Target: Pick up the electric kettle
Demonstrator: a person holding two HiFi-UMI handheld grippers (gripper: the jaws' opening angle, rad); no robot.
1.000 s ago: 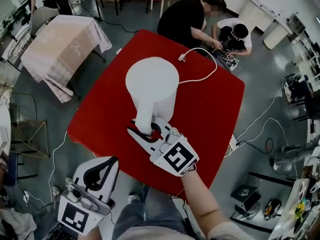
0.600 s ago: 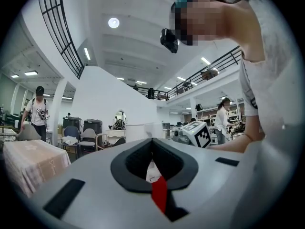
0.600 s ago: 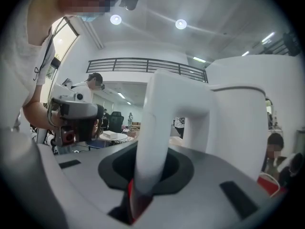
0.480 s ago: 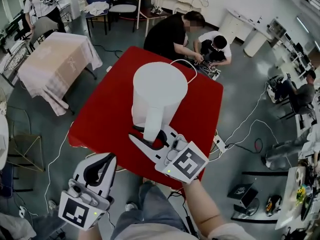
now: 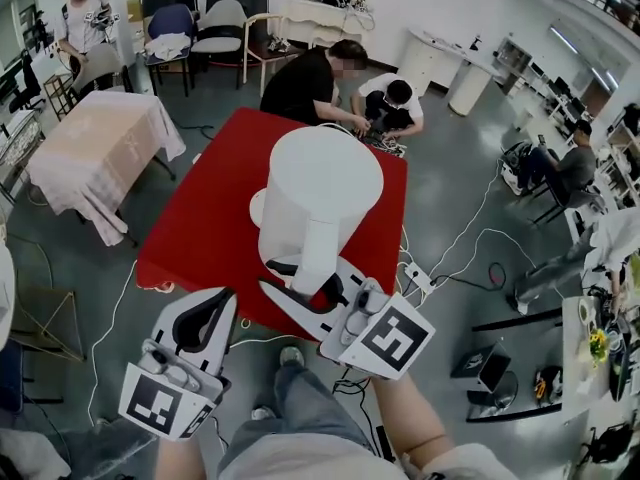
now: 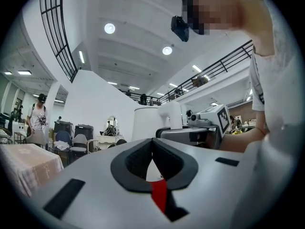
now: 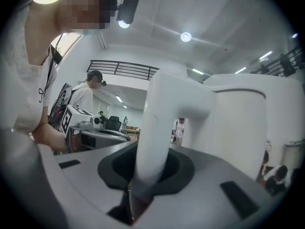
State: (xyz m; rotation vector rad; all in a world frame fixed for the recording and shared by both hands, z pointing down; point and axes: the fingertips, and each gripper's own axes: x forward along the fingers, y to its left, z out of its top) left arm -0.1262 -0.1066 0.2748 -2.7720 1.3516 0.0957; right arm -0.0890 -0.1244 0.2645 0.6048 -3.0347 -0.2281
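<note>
Hovering off the bench's near edge at the lower left, the left tongs point(image 5: 222, 320) are clenched on nothing, near the electric kettle point(image 5: 320, 193) but apart from it. To their right, the right tongs point(image 5: 285, 280) point level at the kettle from its near side and grasp its upright handle point(image 5: 322, 253), whose long axis runs top to bottom across the jaws. Those jaws are opening slightly with the handle between them while the kettle hangs above the red bench point(image 5: 200, 228) toward its near edge, so any further lift, I judge, depends on the right grip alone.
</note>
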